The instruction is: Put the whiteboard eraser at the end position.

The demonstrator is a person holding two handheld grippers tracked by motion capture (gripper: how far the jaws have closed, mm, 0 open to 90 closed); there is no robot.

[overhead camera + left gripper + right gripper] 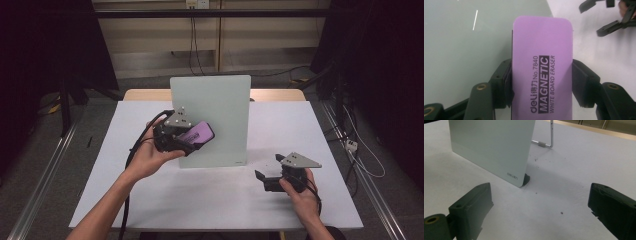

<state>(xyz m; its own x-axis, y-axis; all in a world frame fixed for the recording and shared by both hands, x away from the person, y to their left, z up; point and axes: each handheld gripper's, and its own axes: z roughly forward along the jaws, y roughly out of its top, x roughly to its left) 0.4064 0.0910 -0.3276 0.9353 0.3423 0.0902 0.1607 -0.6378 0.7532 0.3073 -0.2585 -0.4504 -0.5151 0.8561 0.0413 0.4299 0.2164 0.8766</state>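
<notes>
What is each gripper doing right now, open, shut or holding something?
Left gripper: shut on the purple eraser, held in front of the whiteboard.
Right gripper: open, fingers spread wide, holding nothing, low over the table.

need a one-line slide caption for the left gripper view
Left gripper clamps a purple magnetic whiteboard eraser in front of the pale glass board, with the open right gripper beyond.

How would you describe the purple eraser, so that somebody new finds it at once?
Find the pale green board standing upright on the white table. In front of its lower left part, the left tongs hold the eraser. It is the sole purple thing, a rounded block printed "MAGNETIC WHITE BOARD ERASER".
</notes>
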